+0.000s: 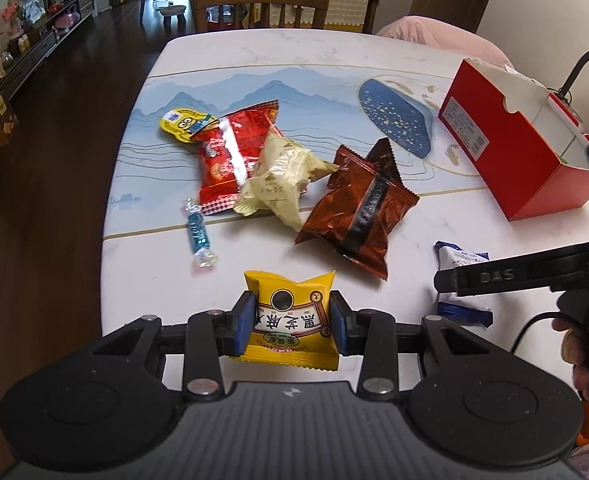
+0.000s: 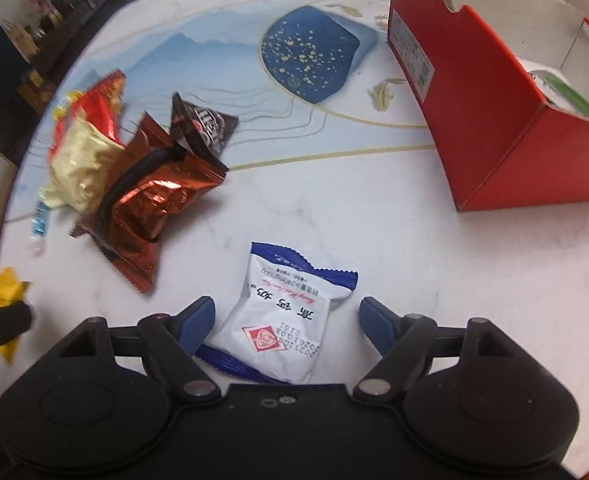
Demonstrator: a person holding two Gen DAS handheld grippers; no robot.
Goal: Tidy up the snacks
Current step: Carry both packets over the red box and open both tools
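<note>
While its blue pads press on both sides of a yellow snack packet, the left gripper holds that packet clear of the table at the lower middle of the left wrist view. The right gripper stands with its jaws wide apart at the bottom of the right wrist view; a white and blue packet lies flat on the white table between them, and the right-hand pad is clear of it. Further up and to the left sits a heap of snacks: a copper-brown packet, a cream packet and a red packet. At the upper right an open red box rests on the table, well apart from the heap.
</note>
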